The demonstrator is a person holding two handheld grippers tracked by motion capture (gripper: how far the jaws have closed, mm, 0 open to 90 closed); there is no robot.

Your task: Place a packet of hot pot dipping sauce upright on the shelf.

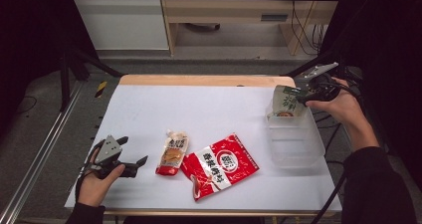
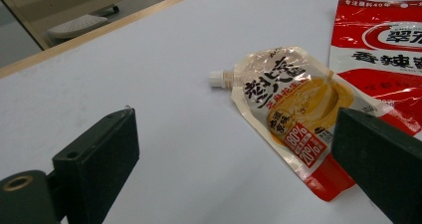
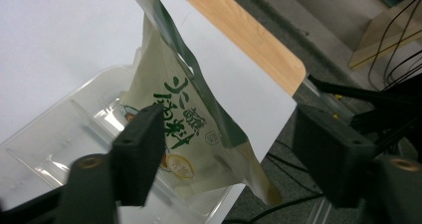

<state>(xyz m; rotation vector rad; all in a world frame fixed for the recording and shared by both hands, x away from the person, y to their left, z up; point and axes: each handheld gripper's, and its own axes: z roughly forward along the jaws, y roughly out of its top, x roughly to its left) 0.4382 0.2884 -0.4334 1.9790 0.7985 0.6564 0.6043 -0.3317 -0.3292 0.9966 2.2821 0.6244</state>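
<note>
Green pouch (image 1: 285, 103) sits in the clear bin (image 1: 298, 149); right gripper (image 3: 229, 154) let go (left gripper (image 2: 234, 159) gapes, empty); two packs remain.

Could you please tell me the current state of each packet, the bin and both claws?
Green-lettered pouch: standing tilted in the clear plastic bin, between the open jaws, no pad pressing on it.
Spouted sauce pouch: lying flat on the table, cap on.
Red seasoning packet: lying flat, sealed.
Clear plastic bin: upright, open-topped.
Left claw: open, holding nothing.
Right claw: open.
</note>
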